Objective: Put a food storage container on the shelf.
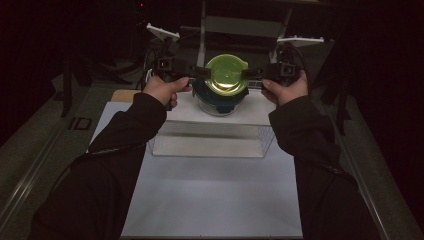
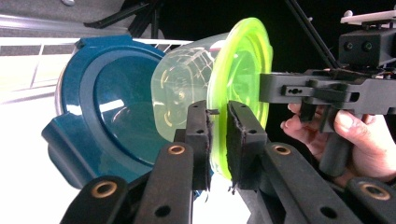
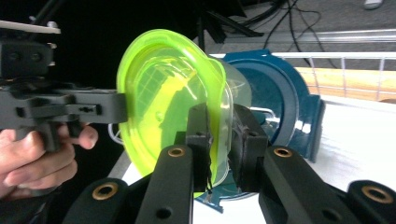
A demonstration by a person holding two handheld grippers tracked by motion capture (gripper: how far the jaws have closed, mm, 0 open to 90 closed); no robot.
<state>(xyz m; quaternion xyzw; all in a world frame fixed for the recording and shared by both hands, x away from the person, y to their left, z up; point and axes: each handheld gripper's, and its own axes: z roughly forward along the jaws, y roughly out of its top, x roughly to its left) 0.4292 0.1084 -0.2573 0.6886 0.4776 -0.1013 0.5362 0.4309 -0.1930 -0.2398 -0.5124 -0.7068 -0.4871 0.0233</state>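
On a dim surface (image 1: pixel 215 200) with a white sheet, the left gripper (image 1: pixel 202 71) and right gripper (image 1: pixel 248 73) are each pinching the green lid's (image 1: pixel 226 74) rim, holding the clear tub above a blue-lidded tub (image 1: pixel 218 97). Stacking appears nearly done; release is remaining.

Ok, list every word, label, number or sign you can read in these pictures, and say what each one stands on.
"ID": dark mark on the table left of the white sheet, dim, so this reading is unsure.
Yellow-green lid: no print to be seen.
Clear container under the lid: faint raised marks, too blurred to read.
Blue-lidded container: no text shows.
Left gripper and right gripper: no legible label.
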